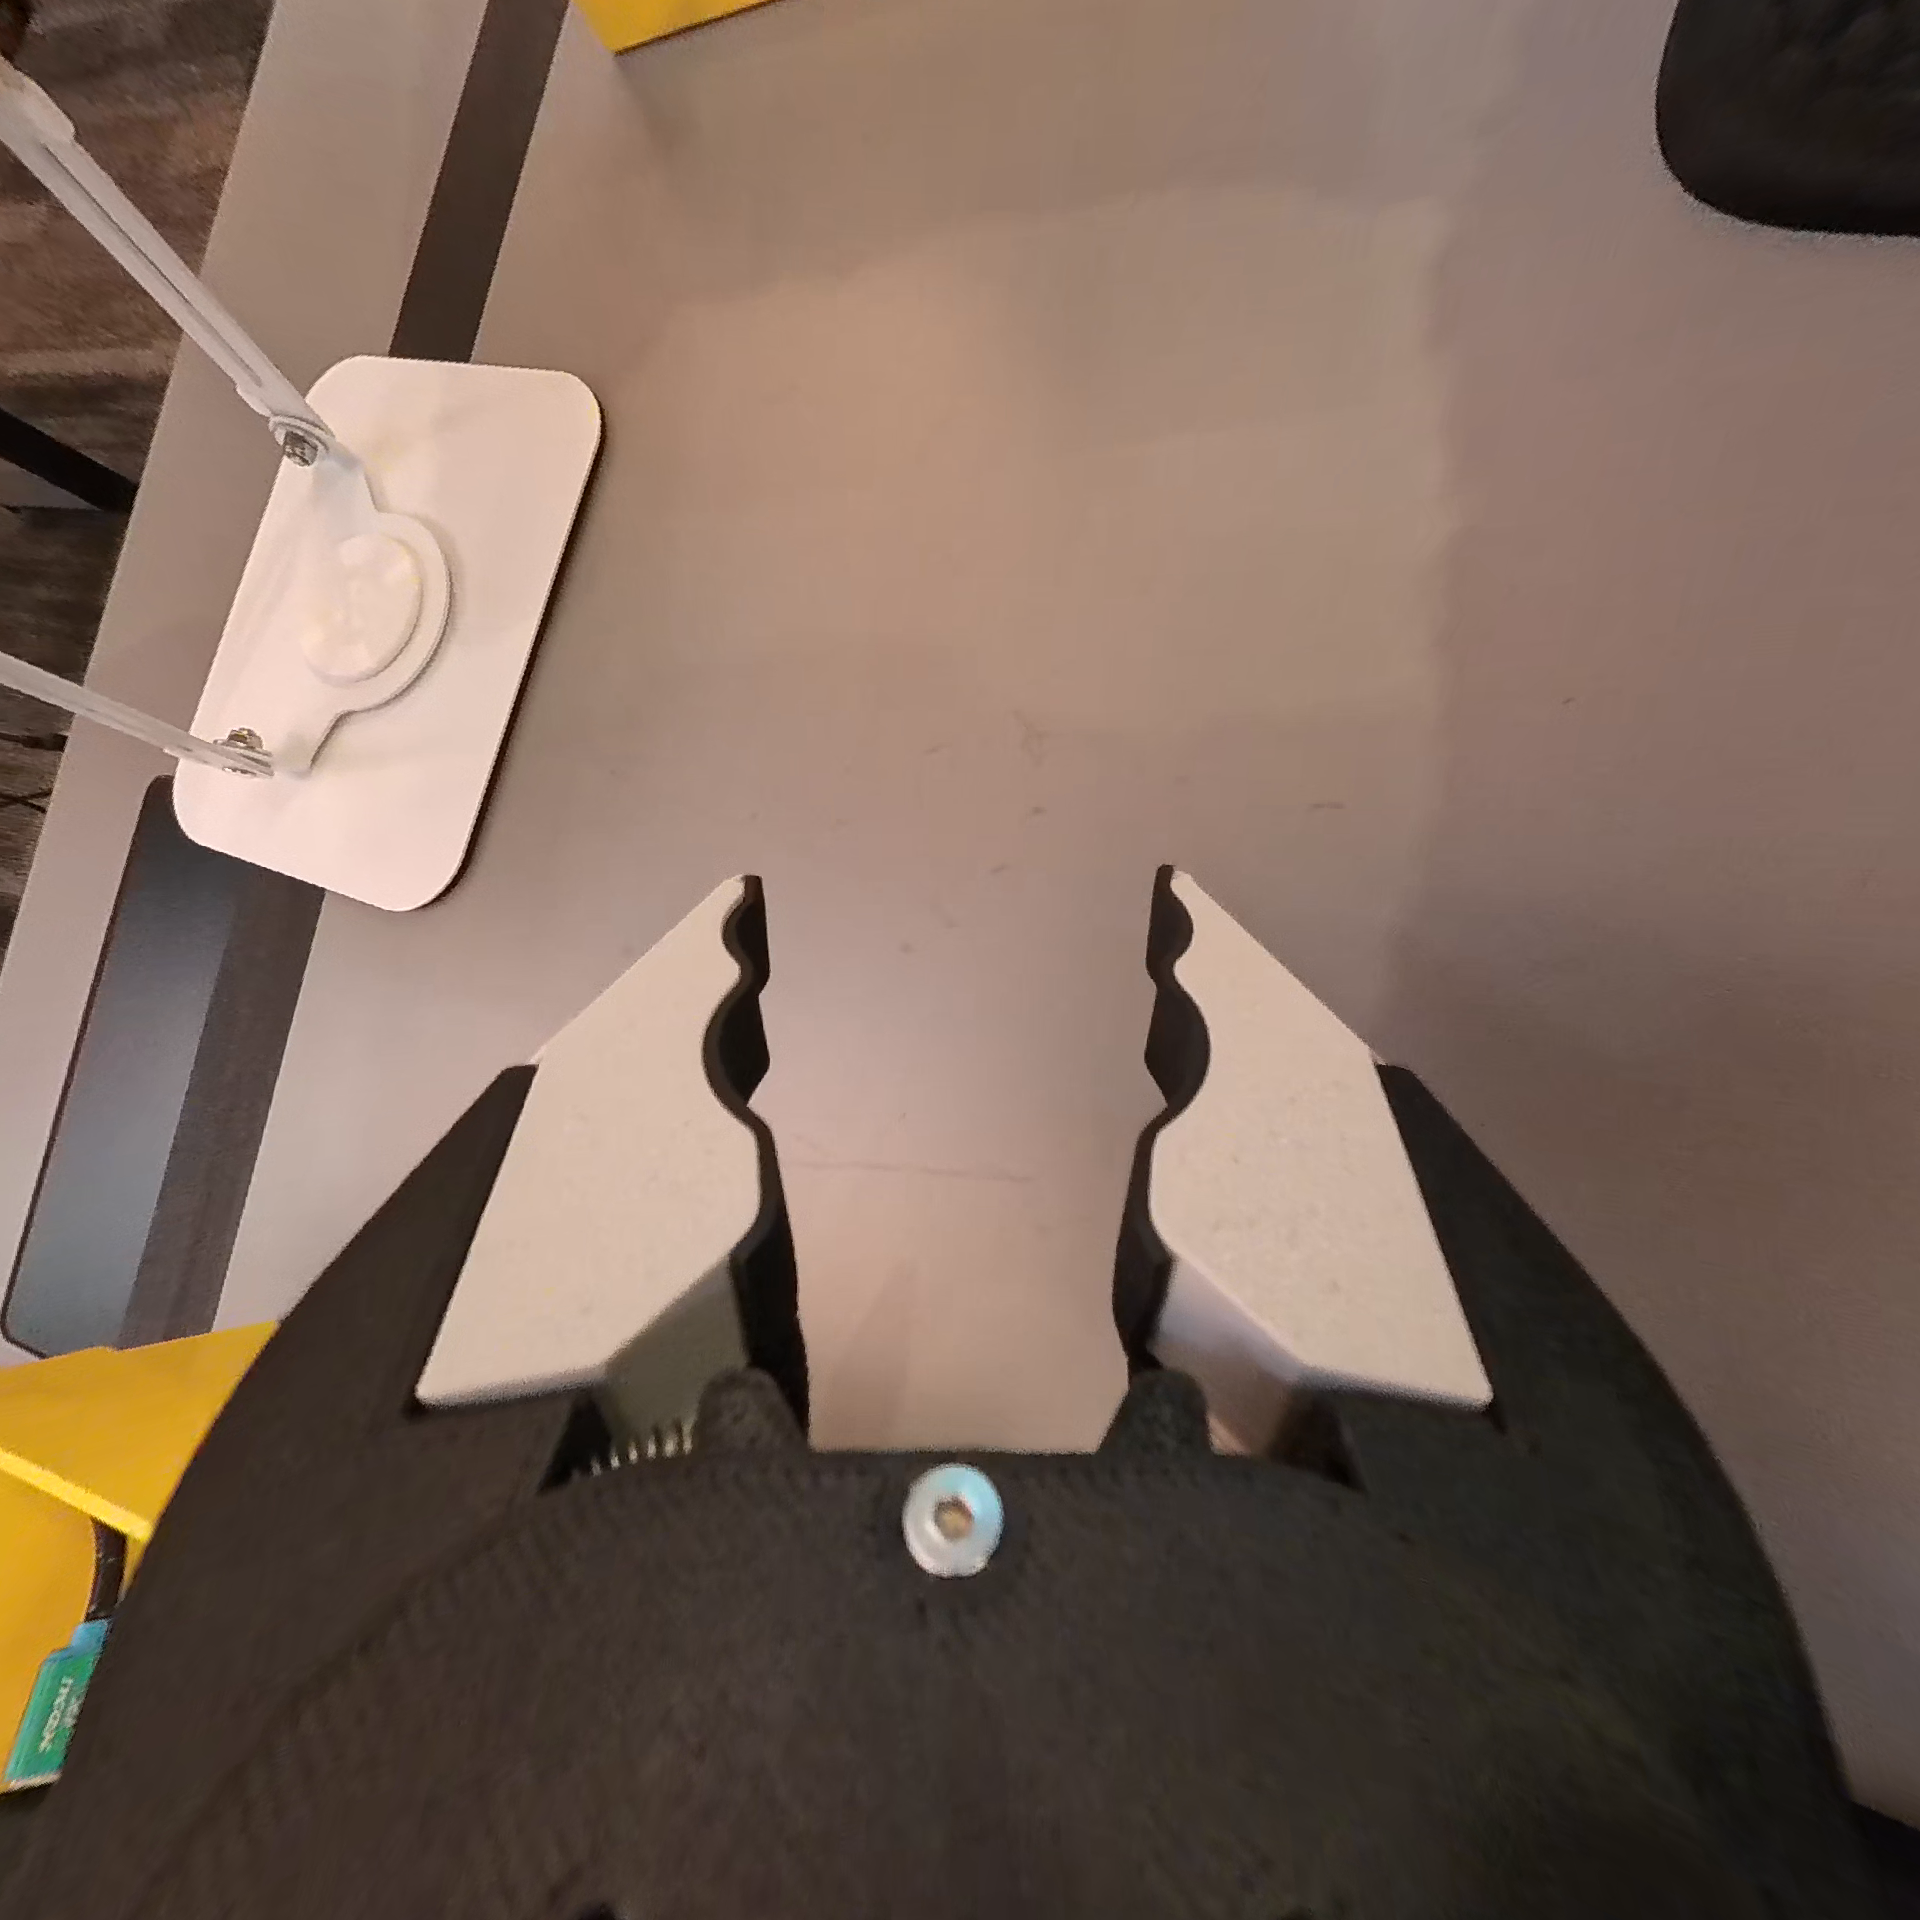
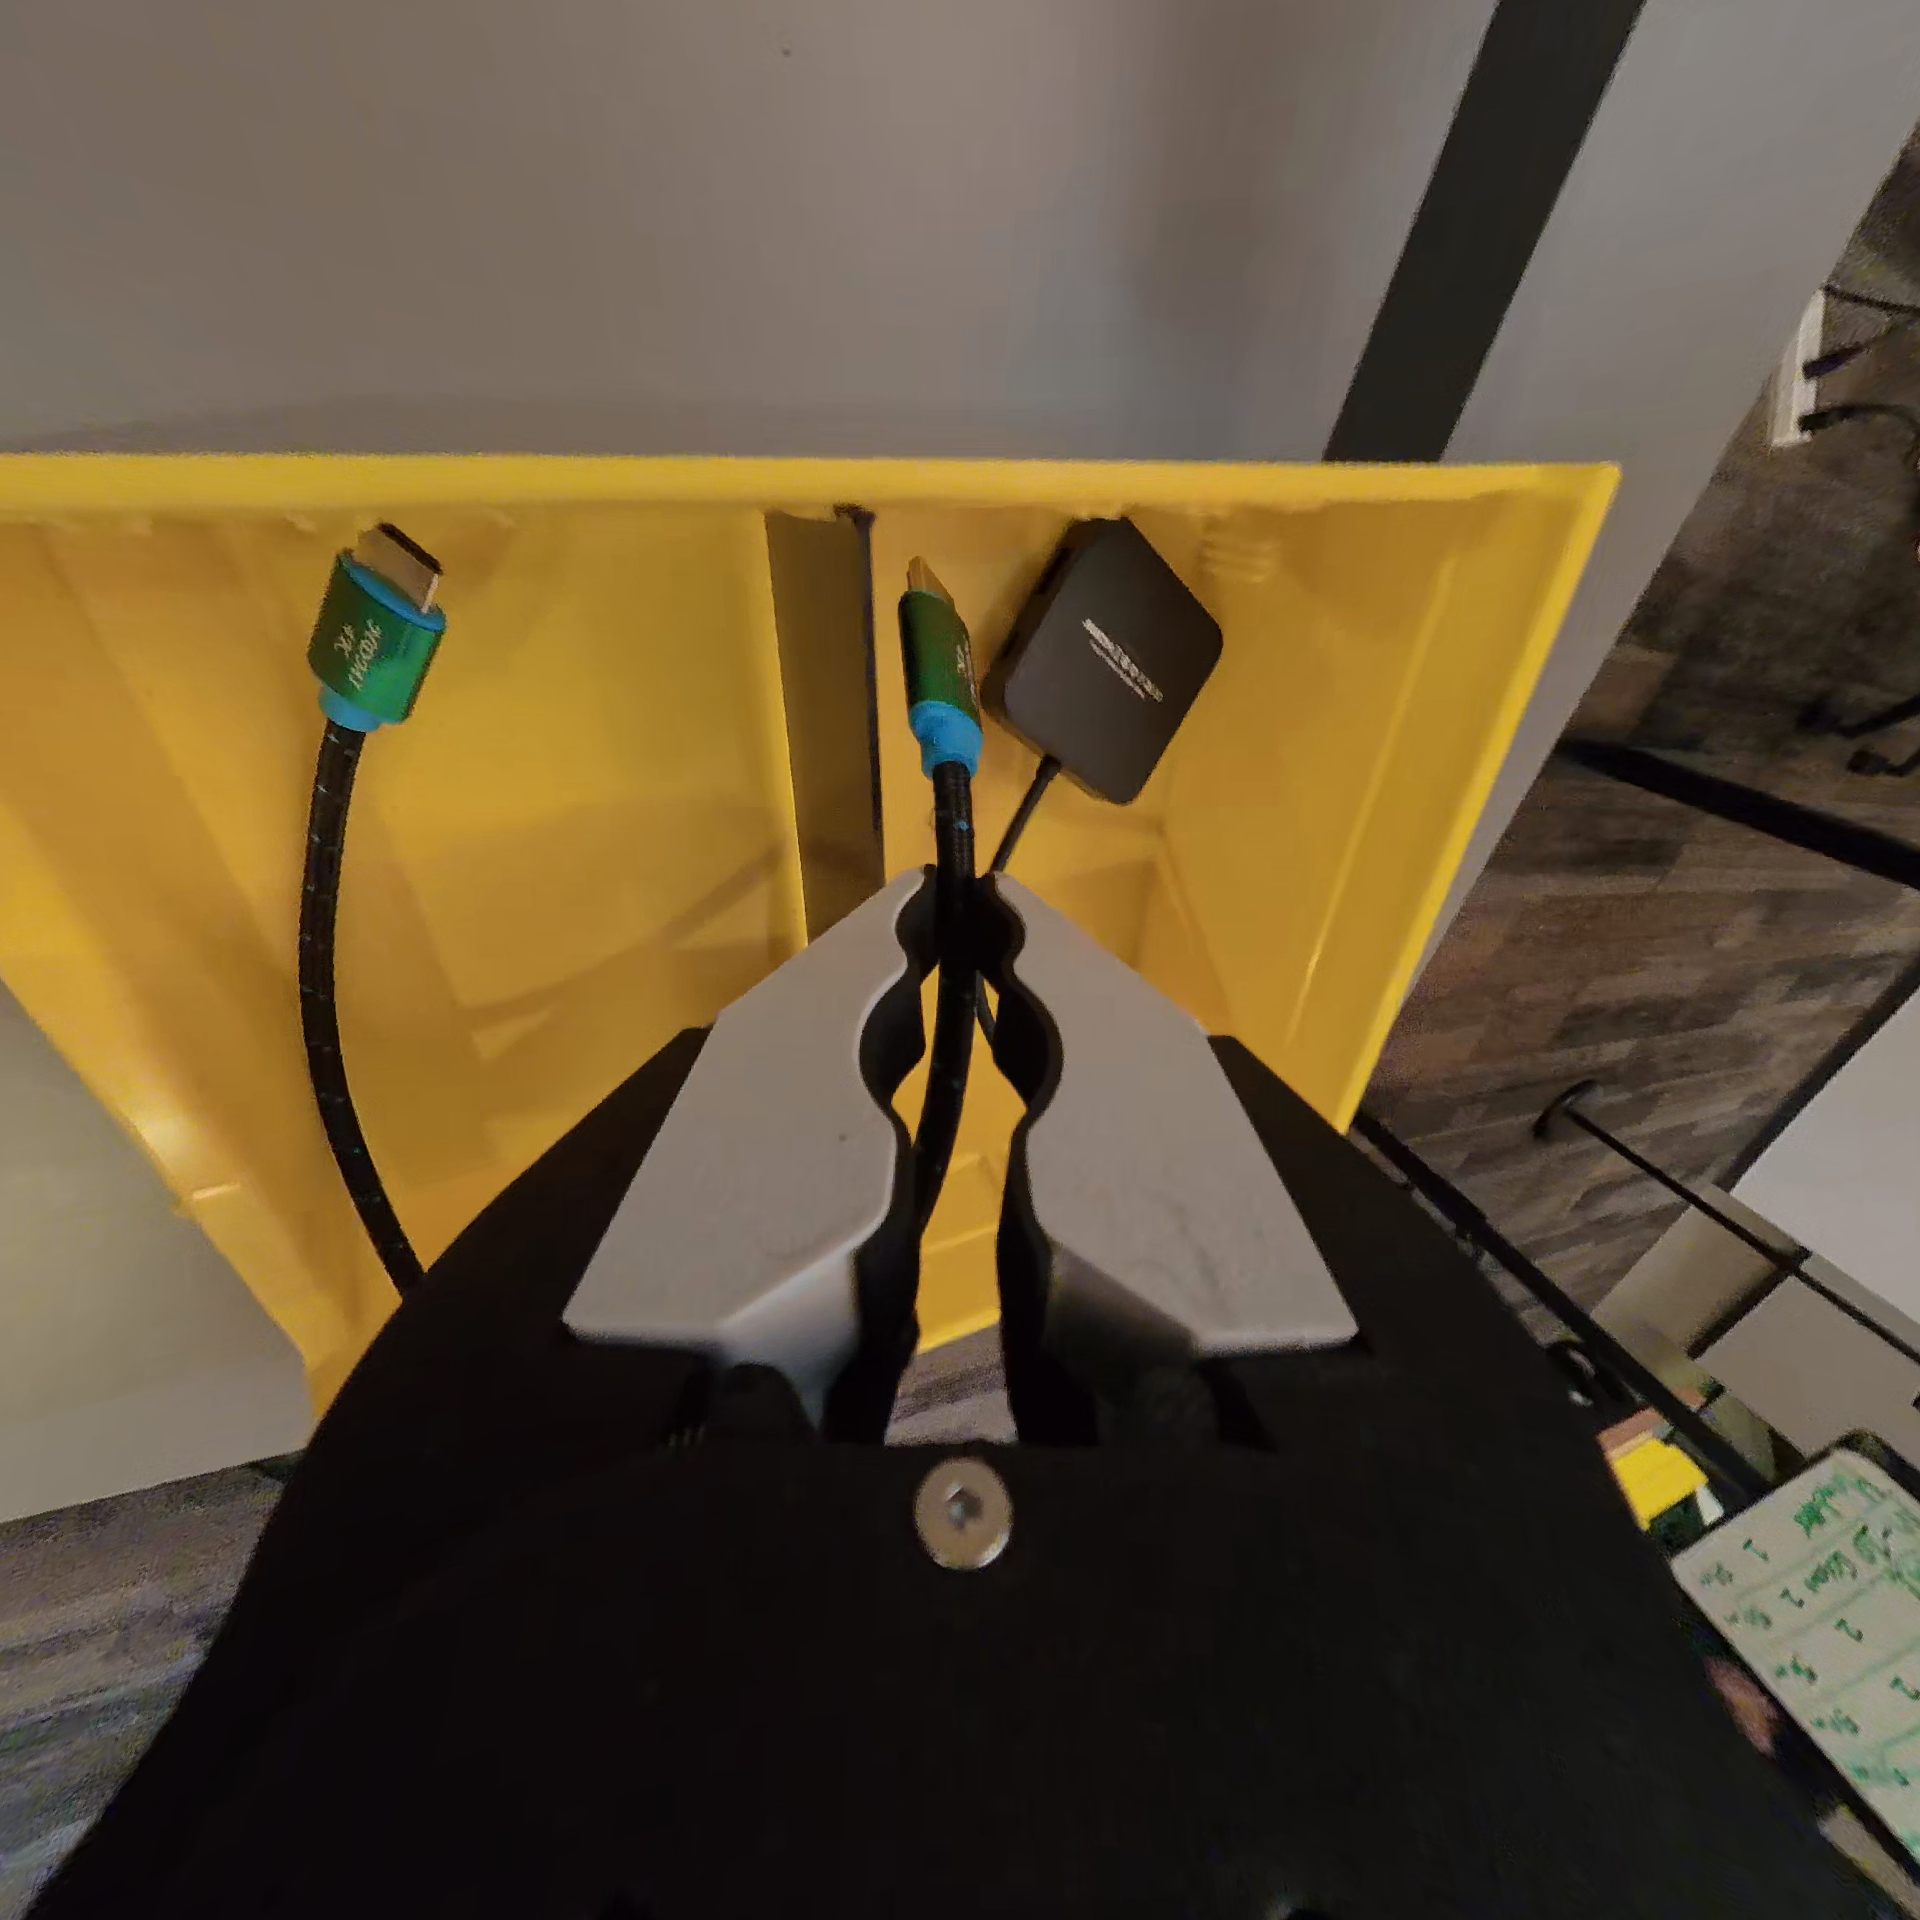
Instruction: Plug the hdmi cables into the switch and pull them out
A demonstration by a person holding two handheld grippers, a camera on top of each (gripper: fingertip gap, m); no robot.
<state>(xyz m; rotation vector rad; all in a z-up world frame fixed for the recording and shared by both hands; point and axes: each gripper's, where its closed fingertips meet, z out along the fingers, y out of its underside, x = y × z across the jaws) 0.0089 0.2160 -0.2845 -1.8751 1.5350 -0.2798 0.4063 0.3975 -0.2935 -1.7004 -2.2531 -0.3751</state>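
Observation:
In the right wrist view my right gripper point(image 2: 958, 891) is shut on the black braided cord of an HDMI cable point(image 2: 940, 665), just behind its green and blue plug. The plug points up, free of any port, next to the small black switch point(image 2: 1103, 657) in the right compartment of a yellow bin point(image 2: 810, 480). A second HDMI cable point(image 2: 376, 639) with the same green plug lies loose in the left compartment. In the left wrist view my left gripper point(image 1: 961, 899) is open and empty over the bare grey table point(image 1: 1039, 468).
A white stand base point(image 1: 390, 634) with two thin clear legs sits on the table at the left. A yellow bin corner point(image 1: 114, 1423) shows at the lower left. A black object point(image 1: 1797, 104) lies at the top right. The table edge and the floor point(image 2: 1683, 883) are to the right. There is about 45 cm between the tips of the two grippers. My right tips are about 35 cm from the white stand base point(image 1: 390, 634), my left tips only 30 cm.

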